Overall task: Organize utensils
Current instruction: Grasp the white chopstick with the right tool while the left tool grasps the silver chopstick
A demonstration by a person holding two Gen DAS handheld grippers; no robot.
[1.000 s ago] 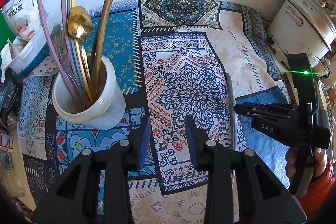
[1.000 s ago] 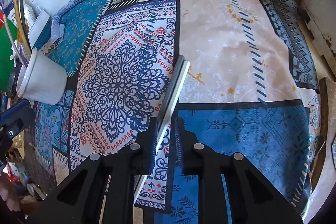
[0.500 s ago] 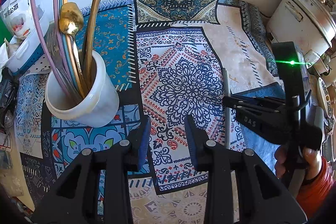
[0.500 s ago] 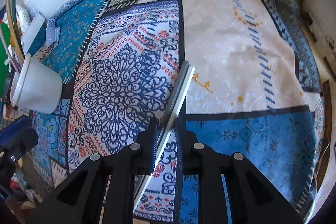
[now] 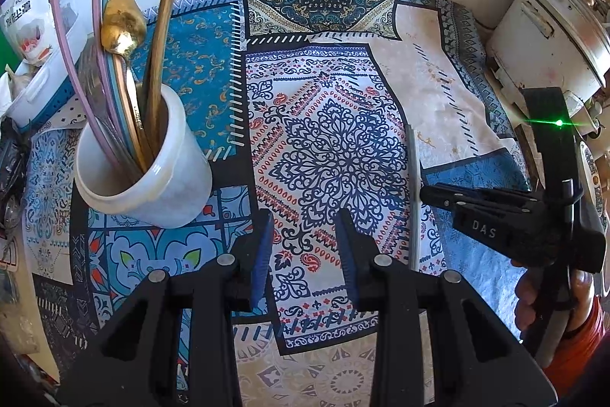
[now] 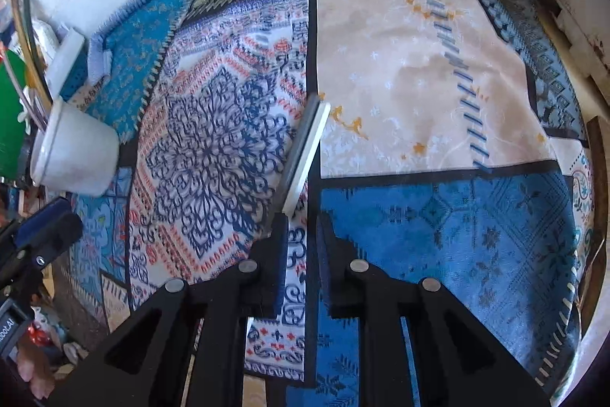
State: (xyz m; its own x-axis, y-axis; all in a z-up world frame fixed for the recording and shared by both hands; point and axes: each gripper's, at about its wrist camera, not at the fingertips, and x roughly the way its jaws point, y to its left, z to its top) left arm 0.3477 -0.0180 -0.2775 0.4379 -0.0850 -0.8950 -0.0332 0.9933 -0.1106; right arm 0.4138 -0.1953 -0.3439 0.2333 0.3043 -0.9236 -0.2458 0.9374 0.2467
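leftmost, a white cup (image 5: 152,174) is seen standing on the patterned cloth (image 5: 335,147), also visible at the left edge of the right wrist view (image 6: 76,155). it is filled with utensils leaning toward the wall: a lilac stick (image 5: 66,44), a bundle of pastel sticks (image 5: 110,25), a gold spoon (image 5: 122,29) with its bowl upward, and two long dark and bronze handles (image 5: 167,6) reaching out of the top of the frame. behind the cup a white tray (image 5: 49,71) and a printed bag (image 5: 23,18) are seen, their contents not made out.

further right, the left gripper (image 5: 305,250) is held above the cloth with its blue-padded fingers (image 5: 263,254) spread apart and nothing between them.

next, a pair of pale chopsticks (image 6: 305,147) is seen lying on the cloth, well apart from the cup. the right gripper (image 6: 303,250) is placed at their near end; its fingers are parted a little, and the near tips lie just ahead of the left finger (image 6: 280,254). whether the sticks are touched cannot be told.

at far right a white appliance (image 5: 533,37) is found beside the cloth.
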